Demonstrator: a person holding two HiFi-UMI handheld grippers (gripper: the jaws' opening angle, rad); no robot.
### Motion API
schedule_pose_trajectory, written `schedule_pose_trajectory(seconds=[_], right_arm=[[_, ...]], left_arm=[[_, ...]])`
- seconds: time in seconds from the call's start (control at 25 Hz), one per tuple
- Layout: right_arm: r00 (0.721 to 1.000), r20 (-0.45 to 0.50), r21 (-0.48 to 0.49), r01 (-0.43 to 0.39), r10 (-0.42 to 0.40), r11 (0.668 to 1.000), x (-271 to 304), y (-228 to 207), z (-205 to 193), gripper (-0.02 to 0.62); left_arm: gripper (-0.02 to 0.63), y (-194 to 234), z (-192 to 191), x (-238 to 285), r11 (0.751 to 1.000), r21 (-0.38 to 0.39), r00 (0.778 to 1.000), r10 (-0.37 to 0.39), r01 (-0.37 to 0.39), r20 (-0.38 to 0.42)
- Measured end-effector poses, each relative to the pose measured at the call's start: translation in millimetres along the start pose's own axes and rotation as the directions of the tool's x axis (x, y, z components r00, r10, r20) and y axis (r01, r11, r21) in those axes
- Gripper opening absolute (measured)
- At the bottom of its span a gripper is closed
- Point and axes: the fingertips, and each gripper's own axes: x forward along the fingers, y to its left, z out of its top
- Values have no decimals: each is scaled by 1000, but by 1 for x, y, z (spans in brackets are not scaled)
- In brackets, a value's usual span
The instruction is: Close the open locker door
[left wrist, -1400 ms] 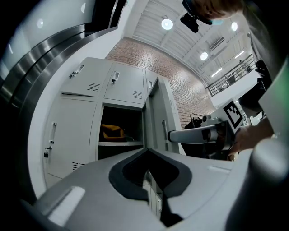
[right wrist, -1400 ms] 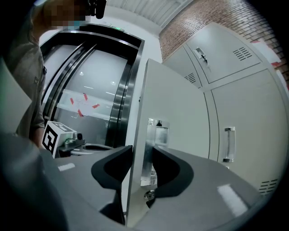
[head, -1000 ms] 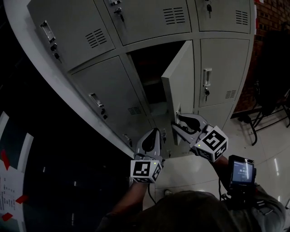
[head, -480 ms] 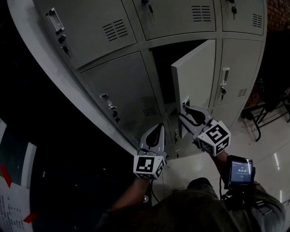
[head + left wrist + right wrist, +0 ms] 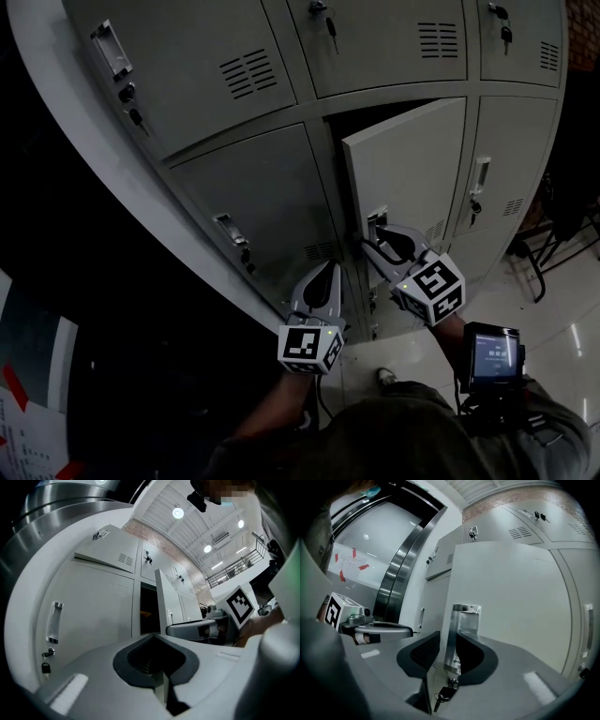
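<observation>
The open grey locker door [image 5: 403, 164] stands ajar in the middle row, hinged on its right side, with a dark gap along its top and left edge. My right gripper [image 5: 373, 234] is at the door's lower left corner. In the right gripper view its pads [image 5: 423, 652] close on the door's upright metal handle [image 5: 461, 630], with a key [image 5: 443, 694] hanging just below. My left gripper [image 5: 326, 272] hangs lower left of the door, shut and empty, touching nothing. From the left gripper view the door [image 5: 161, 602] shows edge-on.
Closed lockers [image 5: 253, 197] with handles and keys surround the open one. A dark metal frame [image 5: 84, 234] runs along the left. A chair [image 5: 562, 234] stands at the right on the glossy tiled floor. A small screen device [image 5: 492, 354] sits on the person's right forearm.
The door has swung leftward toward its frame, and the dark opening has narrowed. My right gripper moved left with the handle. The left gripper has stayed about where it was.
</observation>
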Motion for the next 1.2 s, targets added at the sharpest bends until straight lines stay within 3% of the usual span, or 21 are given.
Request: schedule_pose_trajectory(seconds=[0.52, 0.76, 1.2], right_arm=[[1000, -14, -7, -12, 12, 1000, 47, -25, -5, 75], [1000, -20, 4, 4, -4, 1000, 58, -34, -6, 41], [997, -44, 12, 66, -66, 998, 72, -45, -9, 37]], left_arm=[[0, 34, -6, 29, 999, 19, 999, 41, -41, 10], [0, 38, -1, 38, 999, 28, 999, 39, -39, 12], [0, 45, -2, 46, 999, 39, 999, 32, -32, 7]])
